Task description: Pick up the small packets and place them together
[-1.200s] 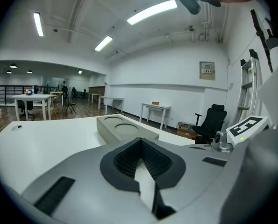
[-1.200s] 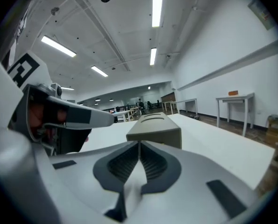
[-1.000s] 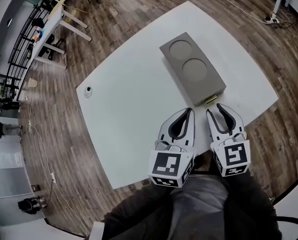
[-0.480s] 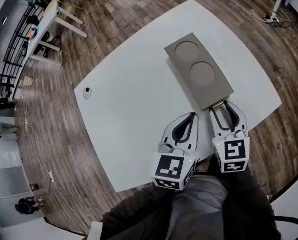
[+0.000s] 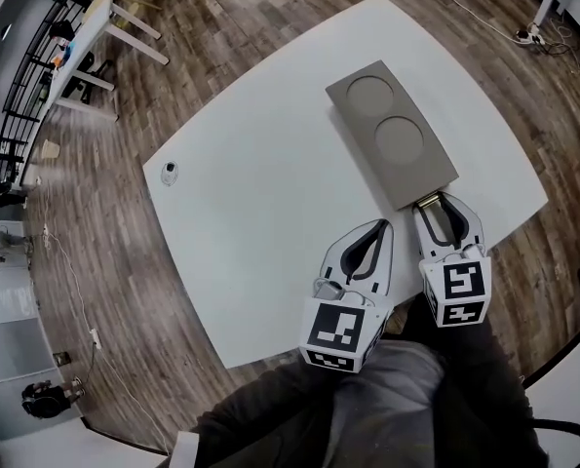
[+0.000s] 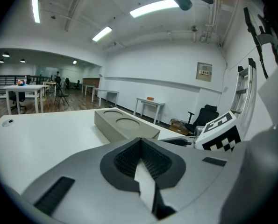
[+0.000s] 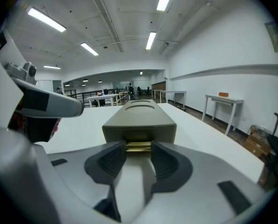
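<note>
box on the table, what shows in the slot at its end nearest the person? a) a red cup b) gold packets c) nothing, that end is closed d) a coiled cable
b: in the right gripper view the box has a slot in its near end, and the flat edges of gold packets show inside it.

White table (image 5: 270,193) on a wood-plank floor (image 5: 221,27), bearing a grey box (image 5: 392,135) with two round hollows toward its far right; small round disc (image 5: 170,172) near the left edge, well apart.
</note>
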Available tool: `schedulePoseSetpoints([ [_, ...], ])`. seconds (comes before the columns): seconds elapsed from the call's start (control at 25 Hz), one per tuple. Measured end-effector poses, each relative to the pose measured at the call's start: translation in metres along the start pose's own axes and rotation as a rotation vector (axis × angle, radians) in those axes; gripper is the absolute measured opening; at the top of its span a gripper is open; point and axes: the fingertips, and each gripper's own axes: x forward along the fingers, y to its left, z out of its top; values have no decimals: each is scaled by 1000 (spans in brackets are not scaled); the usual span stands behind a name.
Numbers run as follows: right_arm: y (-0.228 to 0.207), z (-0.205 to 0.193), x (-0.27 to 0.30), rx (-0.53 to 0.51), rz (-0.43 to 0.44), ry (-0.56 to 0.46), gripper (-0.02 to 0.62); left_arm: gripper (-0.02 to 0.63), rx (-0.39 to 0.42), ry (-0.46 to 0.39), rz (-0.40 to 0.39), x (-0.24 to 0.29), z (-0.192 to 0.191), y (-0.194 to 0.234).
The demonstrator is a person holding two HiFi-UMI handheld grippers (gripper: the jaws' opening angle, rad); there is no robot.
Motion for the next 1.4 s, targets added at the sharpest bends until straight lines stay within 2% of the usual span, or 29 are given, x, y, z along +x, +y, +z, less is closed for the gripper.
schedulePoseSetpoints([
  [0.16,-2,-6,-9,10,-11,5,173,3,24,7,-18,-5,-1,-8],
  [0.4,-2,-15,-31,7,18,-1,173,3,9,-21,51,-19,2,-18],
  [0.72,0,-44,-86,13,34,-14,173,3,45,-2,66,-35,-1,-57],
  [1.4,-7,-94,-156,3,69,-28,173,3,80,44,41,-35,-21,-127],
])
